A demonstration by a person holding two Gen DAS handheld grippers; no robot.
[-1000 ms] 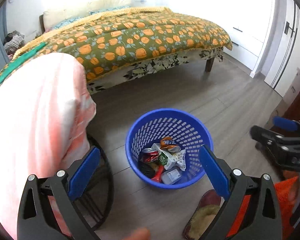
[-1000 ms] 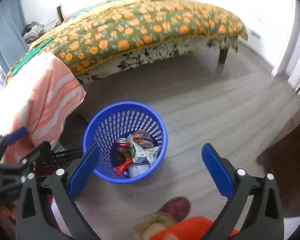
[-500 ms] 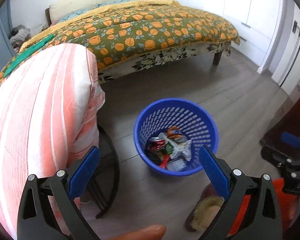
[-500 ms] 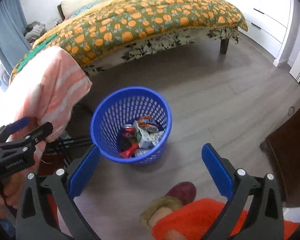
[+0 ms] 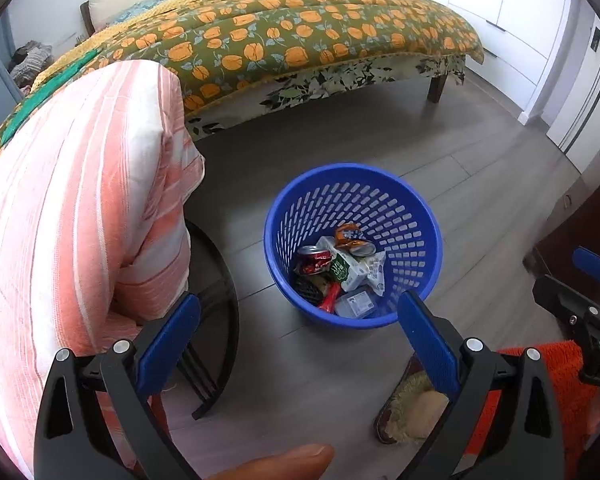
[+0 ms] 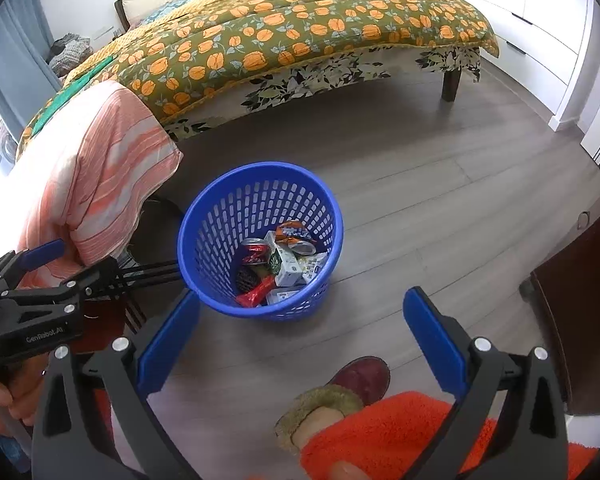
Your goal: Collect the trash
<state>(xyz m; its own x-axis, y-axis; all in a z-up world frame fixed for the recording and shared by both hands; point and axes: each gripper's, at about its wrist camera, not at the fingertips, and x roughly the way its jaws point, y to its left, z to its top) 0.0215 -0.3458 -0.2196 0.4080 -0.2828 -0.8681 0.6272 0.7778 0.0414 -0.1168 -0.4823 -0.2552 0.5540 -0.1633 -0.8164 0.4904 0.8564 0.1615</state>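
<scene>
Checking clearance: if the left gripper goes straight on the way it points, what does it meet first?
Probably the blue basket, at its near rim or the trash inside. The open left gripper frames the basket's near edge and nothing shows between; depth is unclear, so it could meet bare floor just short.

light: bright daylight | glare: blown-out upper walls | edges: fisheye curve, dark vignette | focus: sharp
</scene>
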